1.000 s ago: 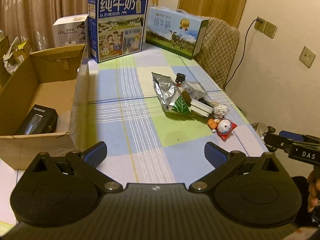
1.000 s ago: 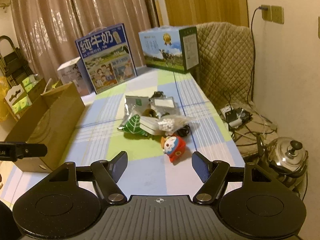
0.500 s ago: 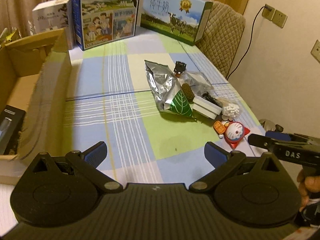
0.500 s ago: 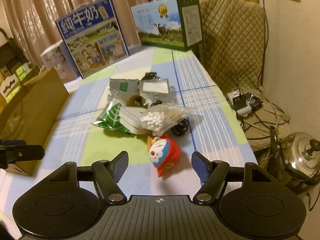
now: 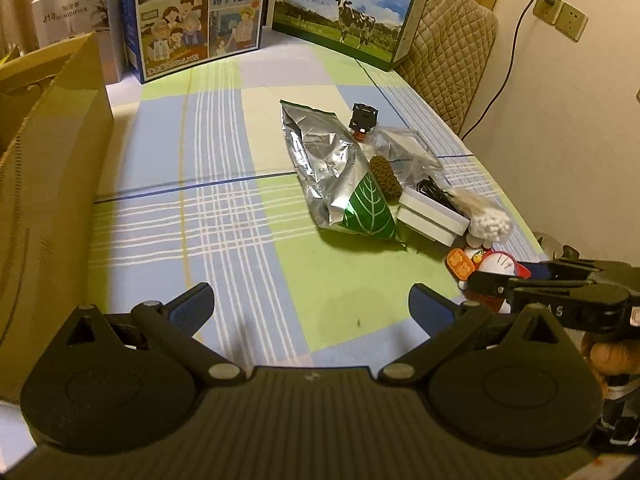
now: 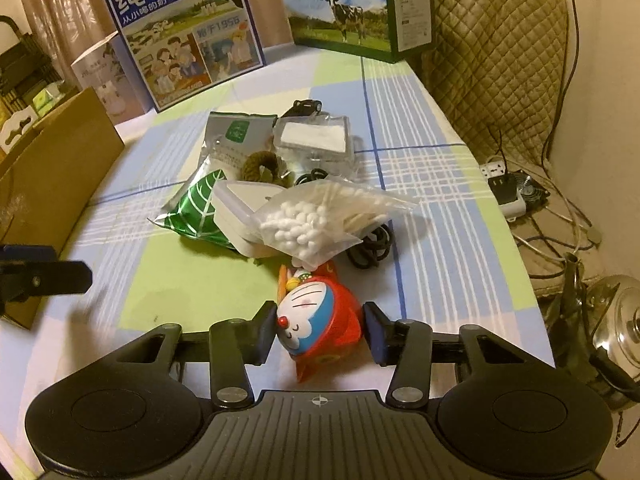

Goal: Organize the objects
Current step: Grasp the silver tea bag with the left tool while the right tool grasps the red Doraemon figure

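A red Doraemon toy (image 6: 316, 320) lies on the checked tablecloth between the jaws of my right gripper (image 6: 320, 330); the jaws are closing around it, the left pad touching, the right pad just beside it. Behind it lies a pile: a bag of cotton swabs (image 6: 320, 220), a white box (image 6: 240, 208), a silver-green pouch (image 5: 340, 176), a black cable (image 6: 372, 244) and a clear packet (image 6: 312, 136). My left gripper (image 5: 312, 304) is open and empty over bare cloth. The cardboard box (image 5: 48, 168) stands to its left. The toy also shows in the left wrist view (image 5: 496, 264).
Two milk cartons (image 5: 200, 16) (image 5: 344, 12) and a white box (image 5: 76, 16) stand at the table's far edge. A quilted chair (image 6: 496, 48) is at the far right. A kettle (image 6: 608, 320) and power strip (image 6: 508, 192) sit on the floor to the right.
Both grippers moved forward and lower over the table. The right gripper came down around the Doraemon toy and its jaws narrowed on it.
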